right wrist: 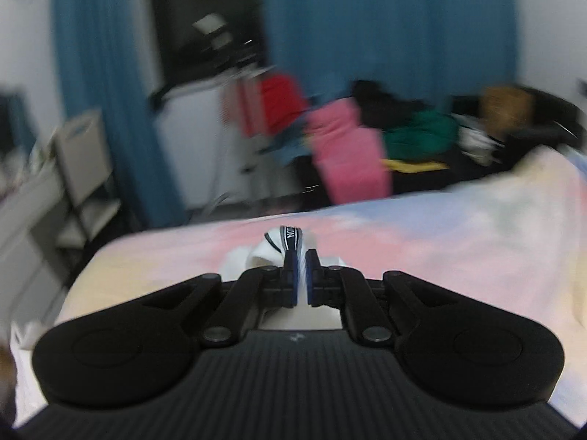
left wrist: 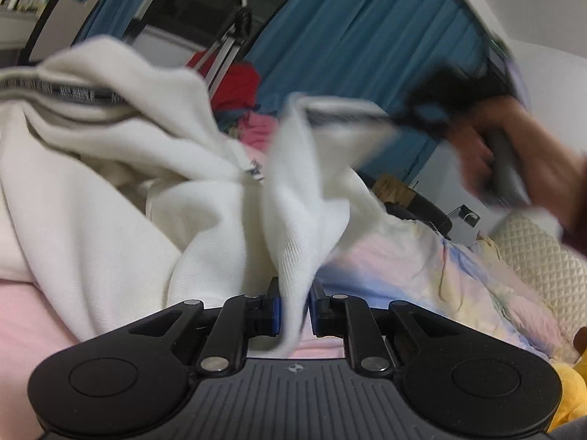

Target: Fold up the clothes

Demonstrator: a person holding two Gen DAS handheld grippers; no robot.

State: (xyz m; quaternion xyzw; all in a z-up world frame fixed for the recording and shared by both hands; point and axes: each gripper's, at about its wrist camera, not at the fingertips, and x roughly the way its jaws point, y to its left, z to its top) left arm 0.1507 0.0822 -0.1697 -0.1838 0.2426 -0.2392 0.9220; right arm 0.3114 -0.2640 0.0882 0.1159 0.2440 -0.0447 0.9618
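Note:
A white knit garment [left wrist: 121,183] with a dark lettered trim band hangs bunched above the pastel bedspread [left wrist: 422,267]. In the left wrist view my left gripper [left wrist: 295,310] is shut on a fold of this white garment, which rises from between the blue pads. My right gripper [left wrist: 414,117] shows blurred at the upper right of that view, a hand [left wrist: 513,154] on its handle, gripping the garment's trimmed edge. In the right wrist view the right gripper [right wrist: 301,275] is shut on the garment's white cloth and dark lettered band [right wrist: 290,238].
A pile of red, pink, green and black clothes [right wrist: 348,146] lies beyond the bed's far edge. Blue curtains [right wrist: 385,22] hang behind, a tripod [left wrist: 227,47] stands by them. A white shelf unit [right wrist: 84,168] is at the left. A quilted headboard [left wrist: 543,256] and yellow plush [left wrist: 572,385] sit at the right.

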